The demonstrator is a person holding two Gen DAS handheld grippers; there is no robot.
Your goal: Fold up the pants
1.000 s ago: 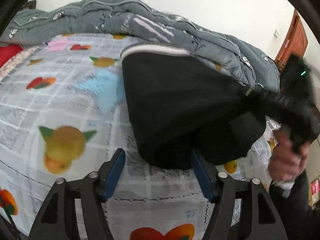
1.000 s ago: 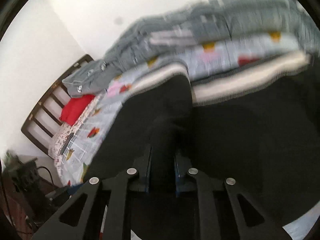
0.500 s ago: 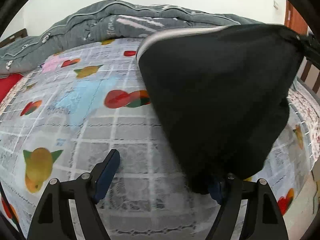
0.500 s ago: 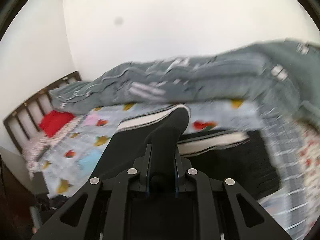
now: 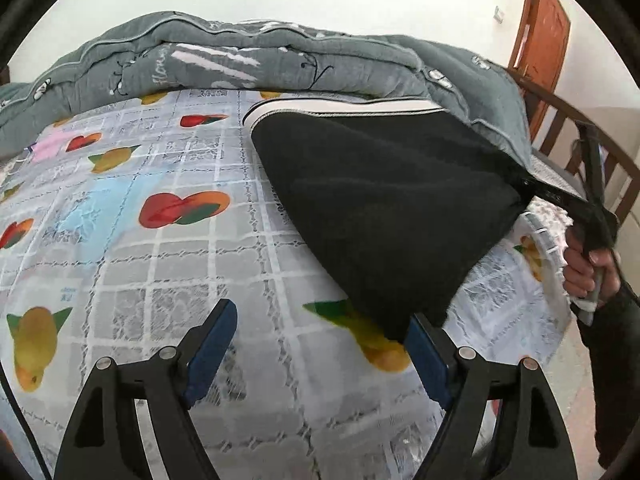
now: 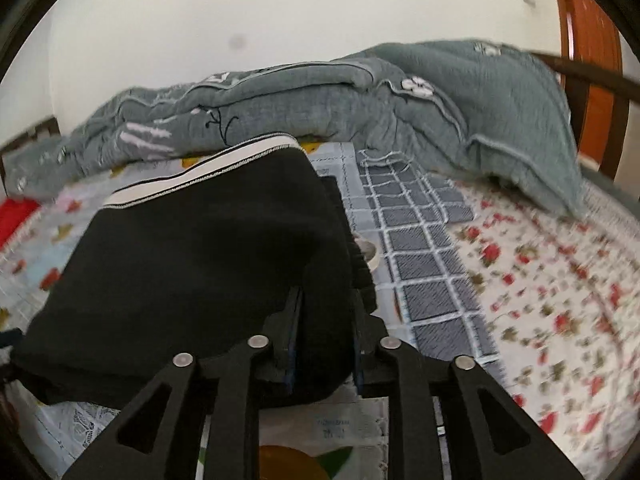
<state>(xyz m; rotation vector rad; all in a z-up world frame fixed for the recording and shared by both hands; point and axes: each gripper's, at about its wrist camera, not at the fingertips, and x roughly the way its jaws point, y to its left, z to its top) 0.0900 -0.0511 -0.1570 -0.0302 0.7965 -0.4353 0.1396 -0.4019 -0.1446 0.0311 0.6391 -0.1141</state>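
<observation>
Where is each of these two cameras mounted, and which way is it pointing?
Left wrist view: sits on the left gripper, looking forward over the bed sheet at the pants and quilt; its two open fingers show, plus the person's right hand holding the other tool.
Right wrist view: sits on the right gripper, facing the same quilt; its fingers are clamped on the pants.
Shared: pants, quilt, sheet, door.
</observation>
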